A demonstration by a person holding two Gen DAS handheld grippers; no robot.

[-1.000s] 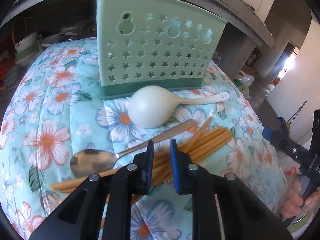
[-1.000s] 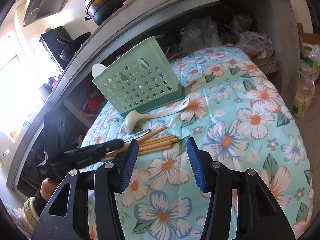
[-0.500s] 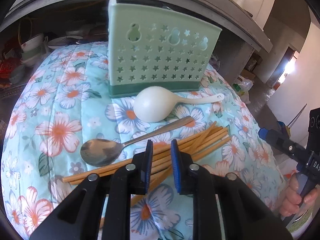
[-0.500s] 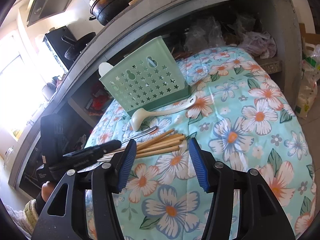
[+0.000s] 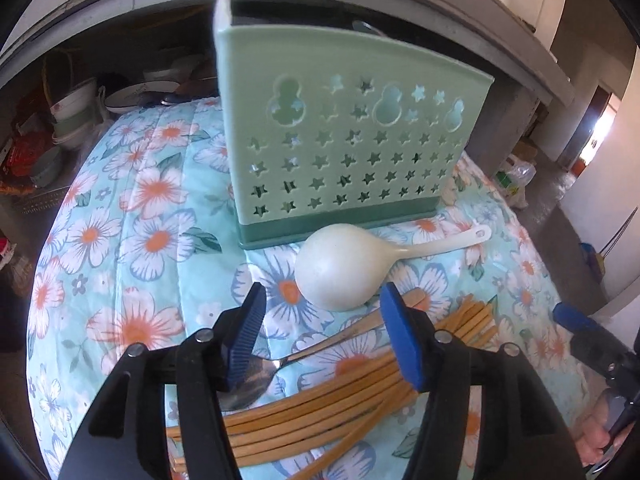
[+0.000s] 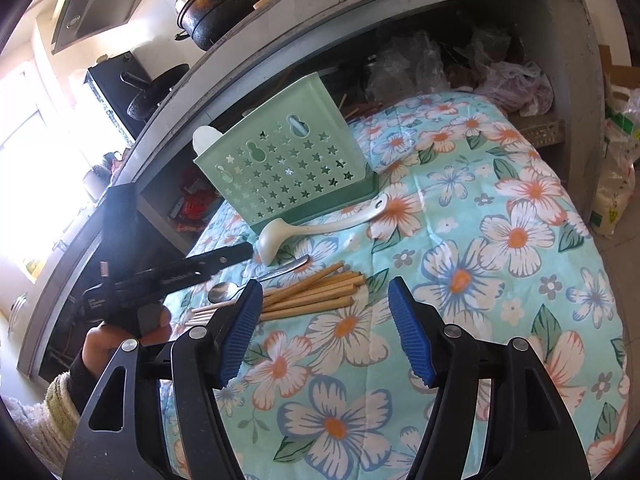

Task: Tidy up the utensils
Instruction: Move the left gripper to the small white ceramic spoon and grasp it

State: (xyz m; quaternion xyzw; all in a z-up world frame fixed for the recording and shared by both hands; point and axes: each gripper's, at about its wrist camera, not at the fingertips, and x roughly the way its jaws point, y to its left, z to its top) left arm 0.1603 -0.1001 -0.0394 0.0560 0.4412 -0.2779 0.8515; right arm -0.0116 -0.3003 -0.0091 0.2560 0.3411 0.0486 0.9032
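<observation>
Left gripper (image 5: 322,336): jaws spread wide, holding nothing, poised low over the metal spoon (image 5: 256,380) and the near end of the chopsticks (image 5: 320,416), with the white ladle (image 5: 340,266) just beyond its fingertips. All three lie loose on the floral cloth (image 5: 132,240) covering the bench.

Centre: the green utensil holder (image 5: 344,148) stands upright behind the ladle, its base just beside the ladle's bowl.

Right gripper (image 6: 326,330): jaws likewise apart and empty, hovering above bare cloth to the right of the chopstick tips, away from every utensil.

Assessment: the step in hand appears to be the first pick, by the left gripper. The next move calls for lowering, centring one utensil between the pads, closing firmly, then lifting it to the holder's open top.
</observation>
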